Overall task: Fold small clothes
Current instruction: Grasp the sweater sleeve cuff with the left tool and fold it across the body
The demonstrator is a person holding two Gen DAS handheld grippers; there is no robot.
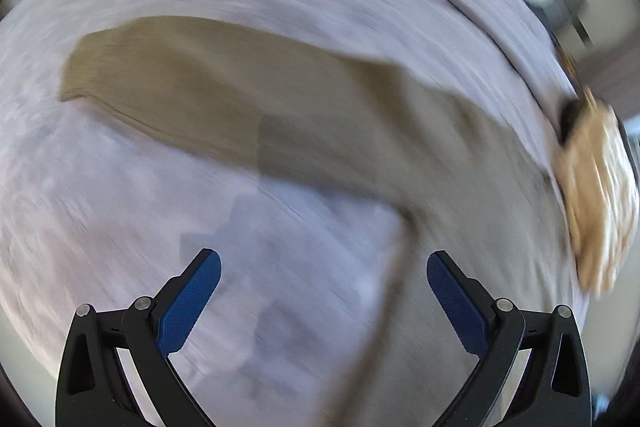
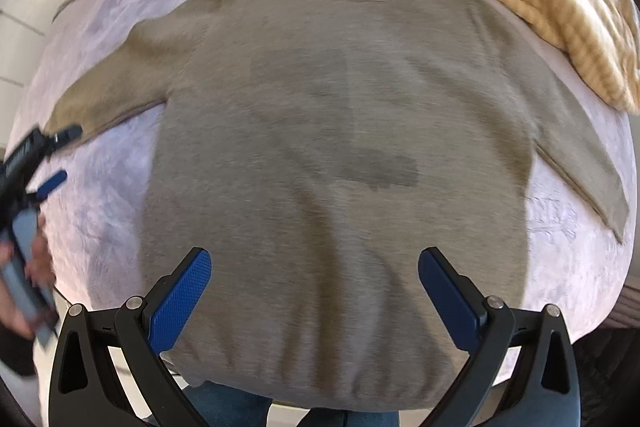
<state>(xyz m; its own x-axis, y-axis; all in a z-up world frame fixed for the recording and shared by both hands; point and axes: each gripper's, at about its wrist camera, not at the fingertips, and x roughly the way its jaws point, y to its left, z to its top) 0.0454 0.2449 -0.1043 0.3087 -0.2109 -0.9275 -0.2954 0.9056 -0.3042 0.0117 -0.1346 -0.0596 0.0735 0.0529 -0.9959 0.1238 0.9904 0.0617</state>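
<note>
A lilac bedspread (image 2: 120, 187) covers the bed; pale tiled floor (image 2: 16, 39) beyond.

No readable text anywhere. Closest thing: faint embossed marks, maybe letters, on the pale bed cover (image 2: 552, 223) at approx 4 o'clock in the right wrist view, too soft to make out. Left wrist view is motion-blurred throughout, no labels, brands or nos. legible there.

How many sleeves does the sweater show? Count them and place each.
2. On the sweater, the left sleeve stretches toward the left gripper; the right sleeve slants down beside the striped blanket.
</note>
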